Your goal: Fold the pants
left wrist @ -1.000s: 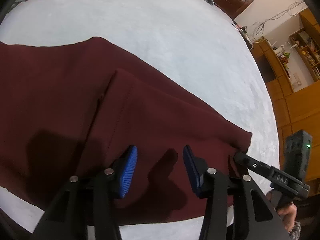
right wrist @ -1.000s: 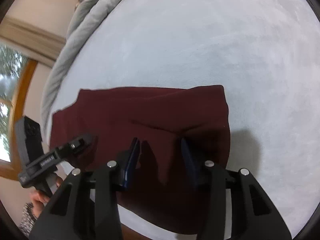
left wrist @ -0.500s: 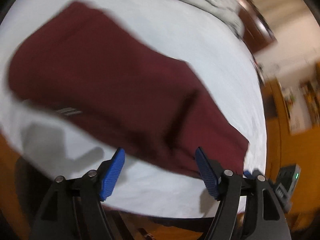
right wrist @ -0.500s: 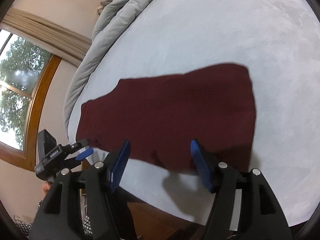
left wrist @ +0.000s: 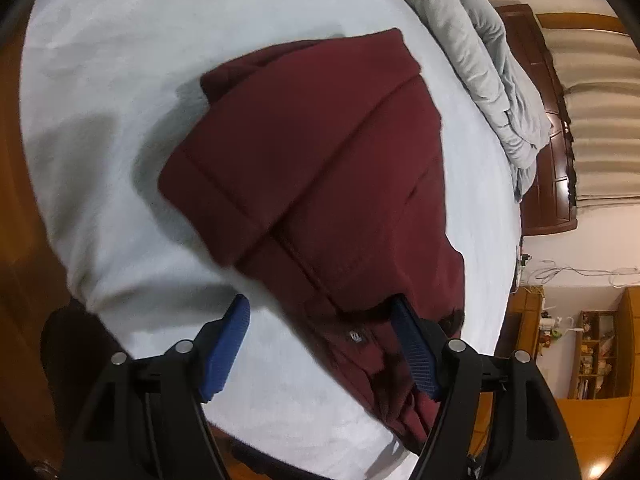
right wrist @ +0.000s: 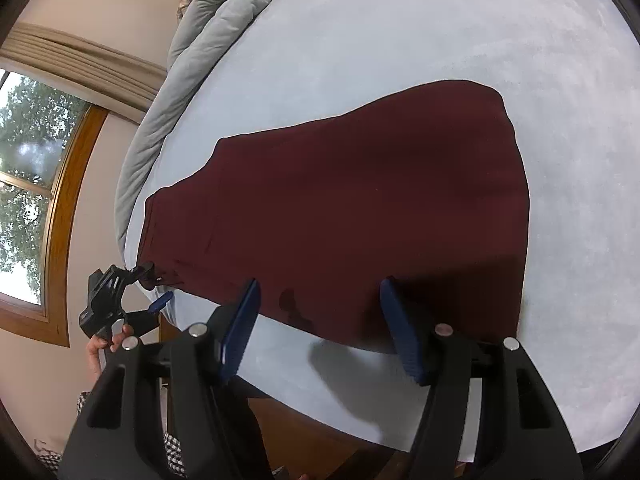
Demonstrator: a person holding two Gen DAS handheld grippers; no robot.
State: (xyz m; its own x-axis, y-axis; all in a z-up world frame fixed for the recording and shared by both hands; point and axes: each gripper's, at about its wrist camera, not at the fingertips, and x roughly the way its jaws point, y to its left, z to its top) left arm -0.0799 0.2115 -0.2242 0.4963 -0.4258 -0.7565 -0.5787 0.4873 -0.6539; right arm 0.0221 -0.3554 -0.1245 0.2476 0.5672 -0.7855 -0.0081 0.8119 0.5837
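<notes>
both grippers have let go: left gripper [left wrist: 320,344] and right gripper [right wrist: 320,320] spread wider, released, above the folded maroon pants [right wrist: 360,208]; pale bedspread [right wrist: 400,40] beneath.

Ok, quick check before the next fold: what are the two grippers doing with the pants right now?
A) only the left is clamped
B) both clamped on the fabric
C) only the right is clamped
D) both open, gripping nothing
D: the left gripper and right gripper both stand with jaws spread, and the maroon pants lie flat on the bed, pinched by neither.
</notes>
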